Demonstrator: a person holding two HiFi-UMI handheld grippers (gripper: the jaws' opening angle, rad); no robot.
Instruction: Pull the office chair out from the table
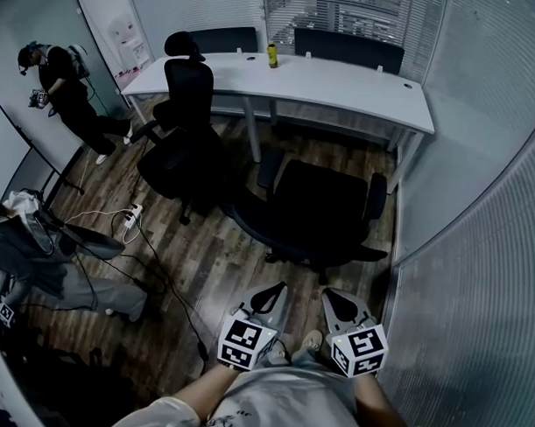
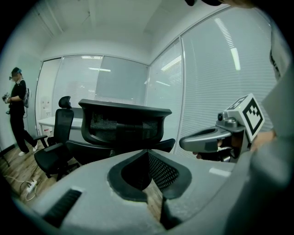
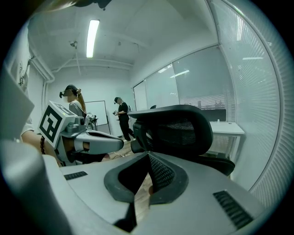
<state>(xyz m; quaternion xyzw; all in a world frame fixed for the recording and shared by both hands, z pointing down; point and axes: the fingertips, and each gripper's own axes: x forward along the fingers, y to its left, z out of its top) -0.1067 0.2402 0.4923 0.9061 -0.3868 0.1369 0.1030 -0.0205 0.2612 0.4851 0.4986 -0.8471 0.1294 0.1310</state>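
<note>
One office chair [image 1: 324, 210] apart from table [image 1: 342, 84] edge, floor [image 1: 335, 152] between

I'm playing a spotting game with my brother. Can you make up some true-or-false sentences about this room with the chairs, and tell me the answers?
1. The left gripper and the right gripper are both shut and hold nothing. True.
2. The near office chair is pushed in under the white table. False: it stands out on the wooden floor, clear of the table, just ahead of the grippers.
3. A yellow bottle stands on the table. True.
4. Only one chair is in the room. False: a second chair, with a headrest, stands by the table's left end.
5. Another person stands at the far left of the room. True.
</note>
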